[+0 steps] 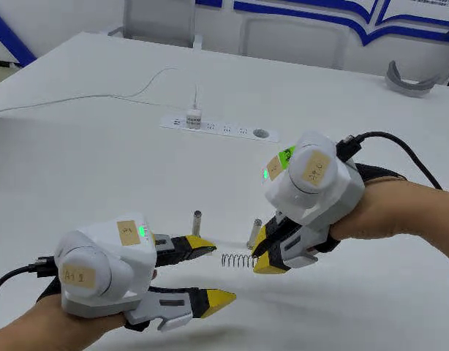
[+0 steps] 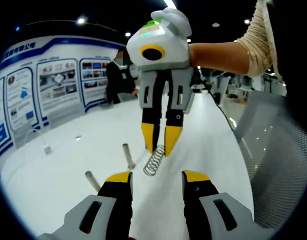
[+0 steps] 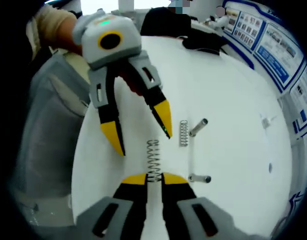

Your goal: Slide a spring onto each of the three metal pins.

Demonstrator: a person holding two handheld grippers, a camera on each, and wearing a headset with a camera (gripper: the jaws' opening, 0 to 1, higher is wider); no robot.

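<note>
Head view: right gripper (image 1: 262, 257) is seen right of centre, jaws clamped on one end of a spring (image 1: 238, 259). The spring is held roughly level and low over the white table (image 1: 78, 168), free end pointed left. Contact with the surface cannot be told. Left gripper (image 1: 212, 271) is held at near left, jaws spread wide, nothing gripped. Its tips are pointed right, toward the spring's free end.

Two metal pins are stood upright on the table. The left pin (image 1: 197, 221) is just beyond the left gripper's far jaw. The right pin (image 1: 254, 232) is just behind the right gripper's tips. The held spring is clear of both pins.

Right gripper view: the spring is seen pinched between the yellow tips, stretched away toward the open left gripper. A second spring (image 3: 183, 133) is seen on the table just beside the left pin. Touching or not cannot be told.

Far side of the table: a power strip (image 1: 221, 128) is laid out with a white plug (image 1: 194, 117) in it.
</note>
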